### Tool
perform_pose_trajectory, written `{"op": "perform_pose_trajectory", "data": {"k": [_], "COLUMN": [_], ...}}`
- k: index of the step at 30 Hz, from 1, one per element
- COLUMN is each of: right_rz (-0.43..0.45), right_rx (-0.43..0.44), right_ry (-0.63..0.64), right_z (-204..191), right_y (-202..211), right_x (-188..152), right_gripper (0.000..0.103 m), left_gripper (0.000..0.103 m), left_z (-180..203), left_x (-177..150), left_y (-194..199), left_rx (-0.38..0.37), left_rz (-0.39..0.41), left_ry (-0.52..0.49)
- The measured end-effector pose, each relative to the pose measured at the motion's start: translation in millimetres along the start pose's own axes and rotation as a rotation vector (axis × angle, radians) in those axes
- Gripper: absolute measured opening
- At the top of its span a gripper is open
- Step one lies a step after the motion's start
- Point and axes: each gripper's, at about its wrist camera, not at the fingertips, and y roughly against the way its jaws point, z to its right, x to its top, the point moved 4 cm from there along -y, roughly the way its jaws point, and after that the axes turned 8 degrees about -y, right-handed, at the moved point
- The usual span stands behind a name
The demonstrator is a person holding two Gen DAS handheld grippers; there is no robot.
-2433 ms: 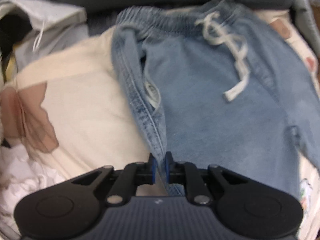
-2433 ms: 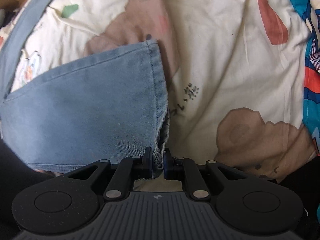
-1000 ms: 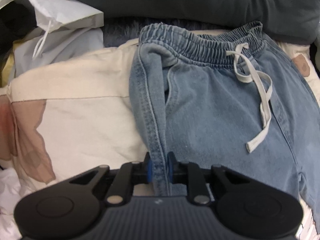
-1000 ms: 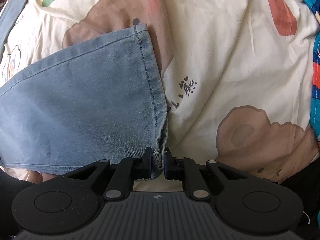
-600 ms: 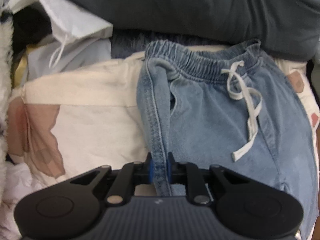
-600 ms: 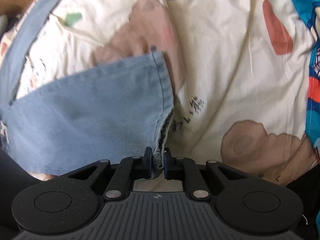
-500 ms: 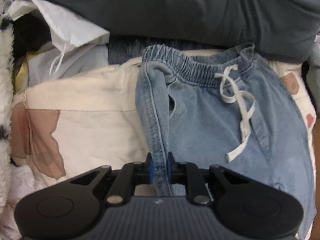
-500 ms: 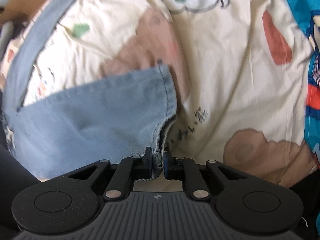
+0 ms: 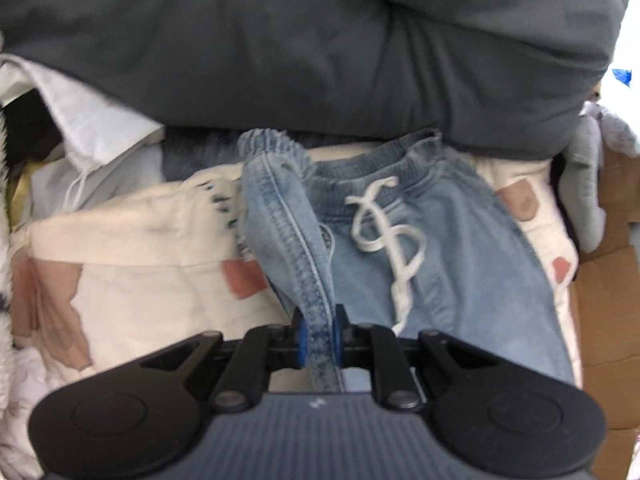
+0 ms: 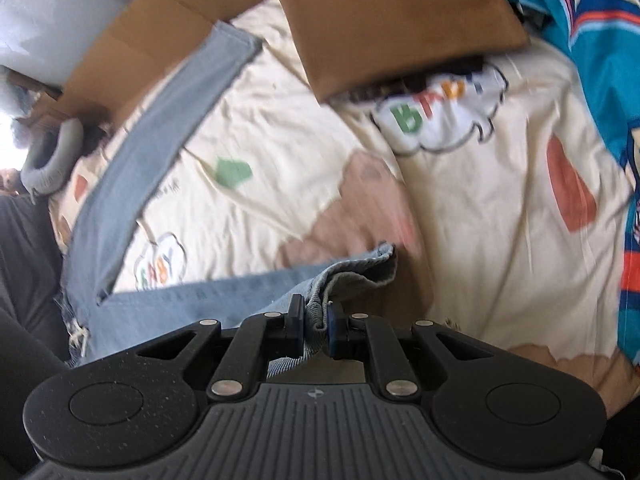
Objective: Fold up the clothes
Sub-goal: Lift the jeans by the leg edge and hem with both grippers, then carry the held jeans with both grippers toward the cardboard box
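Light blue denim pants [image 9: 448, 264] with an elastic waistband and a white drawstring [image 9: 396, 240] lie on a cream printed bedsheet [image 9: 152, 248]. My left gripper [image 9: 319, 338] is shut on the side seam near the waist, and the seam rises in a fold up to the waistband. In the right wrist view my right gripper [image 10: 316, 330] is shut on the bunched hem of one pant leg [image 10: 224, 292], lifted off the sheet. The other leg [image 10: 160, 148] stretches away to the upper left.
A dark grey duvet [image 9: 320, 48] fills the back of the left view, with white fabric [image 9: 92, 128] at its left. Brown cardboard [image 10: 380, 16] overhangs the sheet ahead of the right gripper. A teal patterned blanket [image 10: 592, 40] lies at the right. A grey curved cushion [image 10: 52, 160] sits far left.
Both grippers have risen and drawn back with the pants. The waist side is folding up over the front, and the leg hem has lifted and crumpled off the sheet.
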Motion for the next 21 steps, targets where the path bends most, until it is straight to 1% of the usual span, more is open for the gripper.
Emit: {"op": "perform_pose_trajectory", "data": {"k": [13,17,21], "right_rz": [0.133,0.163,0.186], "right_rx": [0.048,0.056,0.063], "right_ry": [0.015,0.037,0.058], "right_z": [-39.3,-54.7,-70.0], "right_y": [31.6,39.6,46.3], "right_x": [32.5,44.2,55.3], "right_gripper": [0.009,0.009,0.009], "left_gripper": [0.013,0.013,0.013], "left_z": [46.0,56.7,66.4], "left_x": [26.7,34.0,42.2], "left_y": [14.2,18.0,18.9], "left_rx": [-0.052,-0.072,-0.075], "left_rz": [0.023,0.032,0.034], "left_ry": [-0.037,-0.04,-0.032]}}
